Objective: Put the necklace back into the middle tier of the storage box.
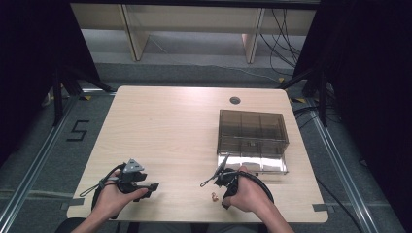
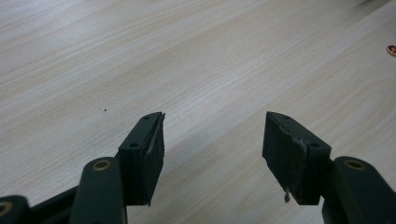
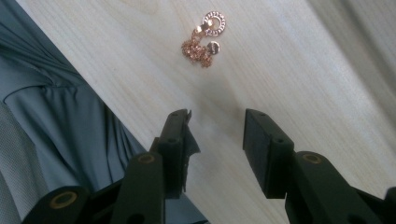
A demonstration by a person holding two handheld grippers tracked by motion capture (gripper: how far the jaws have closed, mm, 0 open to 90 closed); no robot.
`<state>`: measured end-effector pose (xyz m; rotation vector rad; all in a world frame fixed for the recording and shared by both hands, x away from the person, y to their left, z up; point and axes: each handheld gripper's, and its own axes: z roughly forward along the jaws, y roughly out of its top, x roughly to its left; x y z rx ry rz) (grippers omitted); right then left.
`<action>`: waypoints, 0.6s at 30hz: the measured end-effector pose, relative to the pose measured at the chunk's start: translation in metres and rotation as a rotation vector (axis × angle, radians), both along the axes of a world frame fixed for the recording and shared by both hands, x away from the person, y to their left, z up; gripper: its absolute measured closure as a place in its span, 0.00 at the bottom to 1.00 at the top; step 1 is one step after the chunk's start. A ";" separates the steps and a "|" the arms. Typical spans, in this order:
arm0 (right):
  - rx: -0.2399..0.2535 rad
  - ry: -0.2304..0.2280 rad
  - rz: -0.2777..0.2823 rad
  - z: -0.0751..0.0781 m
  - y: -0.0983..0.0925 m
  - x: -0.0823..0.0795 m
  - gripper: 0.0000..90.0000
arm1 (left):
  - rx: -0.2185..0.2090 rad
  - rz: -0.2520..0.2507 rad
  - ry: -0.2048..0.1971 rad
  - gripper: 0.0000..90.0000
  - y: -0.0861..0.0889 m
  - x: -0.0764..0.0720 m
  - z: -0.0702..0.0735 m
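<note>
Necklace (image 3: 204, 38) was bunched up on the table (image 1: 170, 126) near the front edge, just ahead of the right gripper (image 3: 217, 140), whose jaws were wide open with nothing between them. Left gripper (image 2: 212, 144) gaped empty too.

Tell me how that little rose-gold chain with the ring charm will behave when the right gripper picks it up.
The chain lies bunched in a loose heap, so it will probably hang limp and unravel when lifted. It looks thin and light, and may slip between the open right gripper's broad fingers. Pushed, it would likely drag rather than roll.

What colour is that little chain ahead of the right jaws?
Rose gold chain, clearest in the right gripper view.
</note>
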<state>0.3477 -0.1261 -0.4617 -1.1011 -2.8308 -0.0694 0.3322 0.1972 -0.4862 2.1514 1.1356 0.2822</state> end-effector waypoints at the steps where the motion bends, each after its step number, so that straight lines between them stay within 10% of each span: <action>1: -0.010 0.004 -0.009 0.001 0.001 -0.001 0.68 | 0.000 0.001 0.000 0.43 0.000 0.000 0.000; 18: 0.002 -0.013 0.079 -0.001 0.016 0.003 0.78 | 0.001 0.006 -0.002 0.43 -0.001 0.000 0.000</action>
